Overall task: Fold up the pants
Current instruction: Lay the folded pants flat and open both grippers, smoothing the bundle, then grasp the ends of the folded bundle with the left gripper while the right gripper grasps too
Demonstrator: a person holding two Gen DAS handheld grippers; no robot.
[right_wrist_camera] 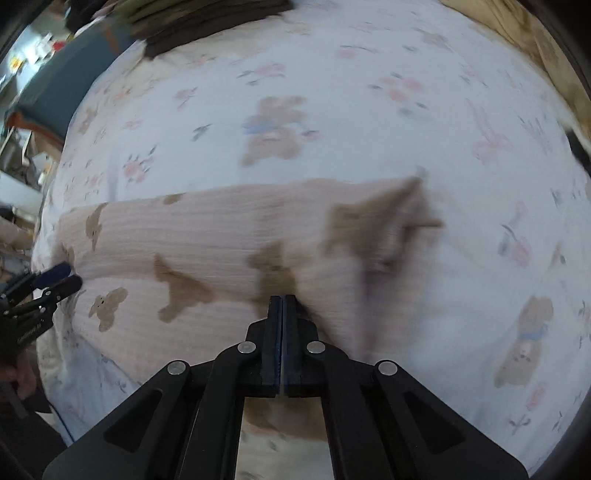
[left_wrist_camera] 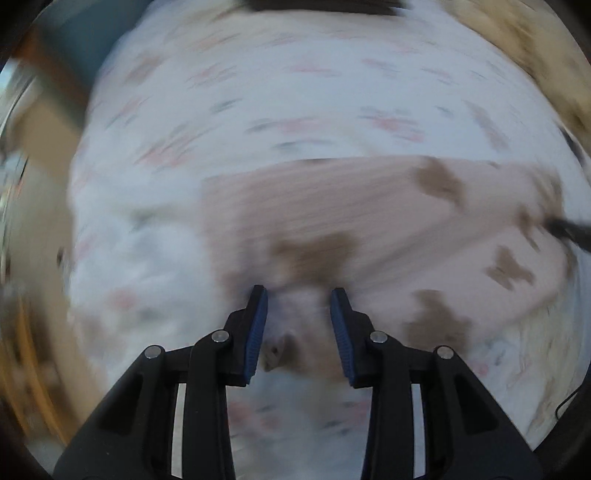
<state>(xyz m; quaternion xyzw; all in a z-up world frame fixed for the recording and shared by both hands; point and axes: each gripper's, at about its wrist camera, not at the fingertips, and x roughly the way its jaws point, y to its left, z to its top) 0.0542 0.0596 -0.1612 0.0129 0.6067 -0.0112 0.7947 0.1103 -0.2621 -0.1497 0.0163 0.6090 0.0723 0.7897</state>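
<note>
The pants [right_wrist_camera: 221, 236] are pale pink ribbed fabric with brown bear prints, spread across a white floral bedsheet [right_wrist_camera: 369, 110]. My right gripper [right_wrist_camera: 282, 299] is shut, and a ridge of the pants' fabric tents up to its tips. In the left wrist view the pants [left_wrist_camera: 332, 206] lie ahead. There my left gripper [left_wrist_camera: 298, 295] stands partly apart with a bunch of pink fabric filling the gap between its blue pads. That left gripper [right_wrist_camera: 61, 275] also shows at the pants' left end in the right wrist view. Both views are blurred.
A dark folded stack [right_wrist_camera: 207, 18] lies at the bed's far edge, and a blue-grey cushion [right_wrist_camera: 62, 81] is beyond the left side. A tan patterned cloth [left_wrist_camera: 535, 48] lies at the far right. Room clutter shows past the bed's left edge.
</note>
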